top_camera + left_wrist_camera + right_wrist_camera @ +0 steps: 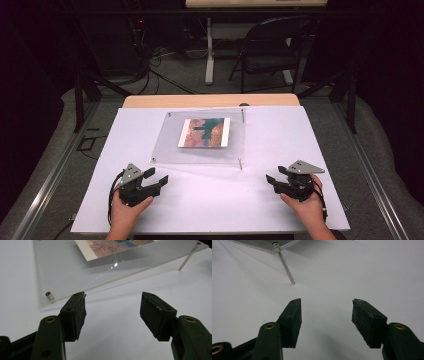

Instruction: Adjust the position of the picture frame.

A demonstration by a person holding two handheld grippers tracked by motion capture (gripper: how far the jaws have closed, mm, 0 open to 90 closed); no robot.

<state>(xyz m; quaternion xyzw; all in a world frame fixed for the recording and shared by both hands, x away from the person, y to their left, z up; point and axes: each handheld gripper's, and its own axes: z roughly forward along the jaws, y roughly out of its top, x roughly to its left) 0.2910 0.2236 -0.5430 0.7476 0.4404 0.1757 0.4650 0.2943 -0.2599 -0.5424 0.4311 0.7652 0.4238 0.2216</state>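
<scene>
A clear acrylic frame [200,145] stands tilted on thin metal pins in the middle of the white table [210,200], with a colourful picture [204,132] inside it. My left gripper [159,178] rests near the front left, a hand behind it, open and empty, pointing toward the frame's near left corner [50,296]. My right gripper [274,180] sits near the front right, also open and empty. In the right gripper view its jaws face a slanted metal pin [286,267] under the frame's corner. Both grippers [113,306] [325,315] are apart from the frame.
A wooden strip [210,100] edges the table's far side. Beyond it stand a black folding chair [272,47] and a white table leg [209,50] on a carpeted floor with cables. Metal rails run along both sides of the table.
</scene>
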